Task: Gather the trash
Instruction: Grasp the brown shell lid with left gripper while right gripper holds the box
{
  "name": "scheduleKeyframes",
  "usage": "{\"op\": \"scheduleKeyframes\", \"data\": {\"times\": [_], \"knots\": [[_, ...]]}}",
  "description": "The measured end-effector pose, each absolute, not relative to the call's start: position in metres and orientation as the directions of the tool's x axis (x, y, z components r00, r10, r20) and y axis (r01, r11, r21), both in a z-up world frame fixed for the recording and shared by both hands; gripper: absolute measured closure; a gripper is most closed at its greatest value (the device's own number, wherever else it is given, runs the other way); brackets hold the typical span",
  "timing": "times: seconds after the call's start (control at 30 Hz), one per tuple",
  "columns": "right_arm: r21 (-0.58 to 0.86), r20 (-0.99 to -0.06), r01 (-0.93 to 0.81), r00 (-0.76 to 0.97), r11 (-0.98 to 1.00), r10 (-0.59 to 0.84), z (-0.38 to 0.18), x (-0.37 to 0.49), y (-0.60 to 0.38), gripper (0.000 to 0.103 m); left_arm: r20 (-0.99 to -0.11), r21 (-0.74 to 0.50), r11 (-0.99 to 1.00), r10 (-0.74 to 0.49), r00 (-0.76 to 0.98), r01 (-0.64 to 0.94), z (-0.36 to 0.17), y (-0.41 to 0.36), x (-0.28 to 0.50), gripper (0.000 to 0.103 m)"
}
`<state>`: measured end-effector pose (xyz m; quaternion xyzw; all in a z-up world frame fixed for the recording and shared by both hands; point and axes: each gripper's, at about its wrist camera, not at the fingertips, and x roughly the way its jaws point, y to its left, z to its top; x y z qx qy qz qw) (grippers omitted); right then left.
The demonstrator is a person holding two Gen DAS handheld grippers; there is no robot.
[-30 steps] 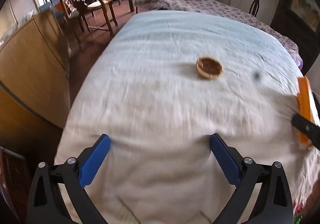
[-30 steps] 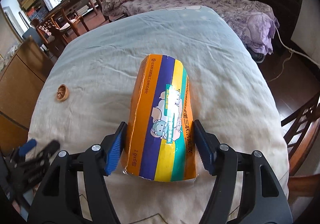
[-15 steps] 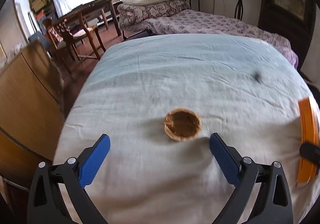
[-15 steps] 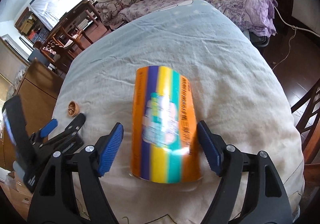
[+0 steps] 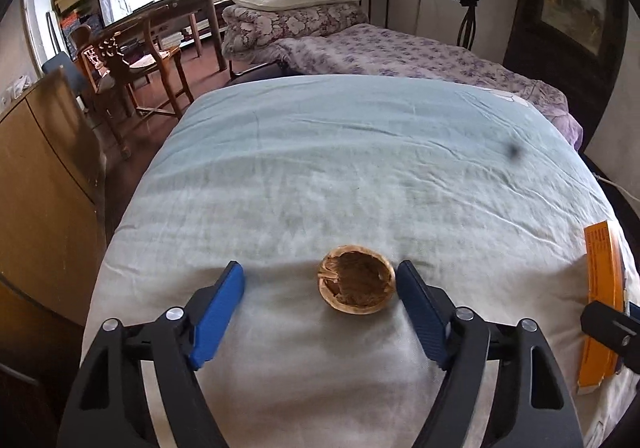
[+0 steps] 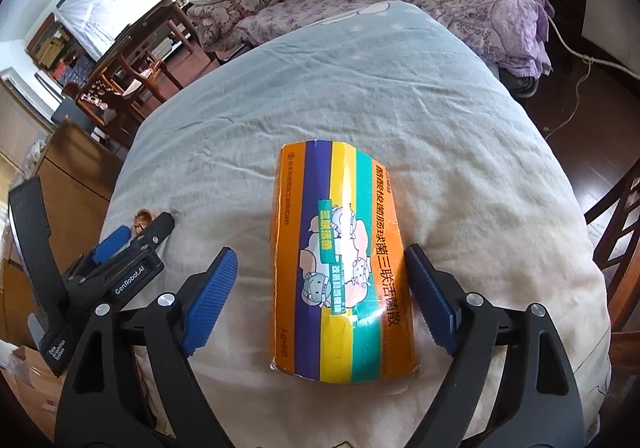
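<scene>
Bed point(image 6: 460, 120) spread with a pale blue sheet, striped orange carton point(image 6: 340, 260) laid flat at centre frame between the opening right tongs point(image 6: 320, 292), untouched, walnut half-shell point(image 5: 355, 285) seen lower centre between the closing left tongs point(image 5: 320, 292), right pad just beside it.

In the right wrist view the left claw point(image 6: 138, 232) half hides the walnut shell point(image 6: 143, 217).

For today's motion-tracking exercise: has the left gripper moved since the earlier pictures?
Yes. The left gripper has come up to the brown walnut half-shell on the pale cloth-covered table; its closing jaws now flank the shell.
</scene>
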<state>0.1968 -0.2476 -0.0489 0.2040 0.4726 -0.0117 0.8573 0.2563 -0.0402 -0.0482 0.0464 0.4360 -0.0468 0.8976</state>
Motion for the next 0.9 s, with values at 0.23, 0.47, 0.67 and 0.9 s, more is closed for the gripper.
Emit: {"op": "scheduleKeyframes", "data": {"times": [0.23, 0.47, 0.67, 0.9], "knots": [[0.311, -0.817, 0.208, 0.557, 0.927, 0.149, -0.048, 0.201, -0.245, 0.019, -0.786, -0.02, 0.991, -0.1, 0.61, 0.136, -0.048, -0.035, 0.259, 0.028], [0.223, -0.827, 0.198, 0.557, 0.954, 0.078, -0.05, 0.21, -0.235, 0.018, -0.781, 0.041, 0.985, -0.072, 0.62, 0.165, -0.049, -0.048, 0.252, 0.037], [0.163, -0.829, 0.192, 0.558, 0.968, 0.029, -0.051, 0.211, -0.229, 0.018, -0.774, 0.089, 0.983, -0.035, 0.632, 0.164, -0.05, -0.053, 0.249, 0.037], [0.111, -0.828, 0.187, 0.561, 0.976, -0.014, -0.052, 0.212, -0.223, 0.018, -0.772, 0.096, 0.982, -0.031, 0.635, 0.164, -0.05, -0.055, 0.249, 0.037]]}}
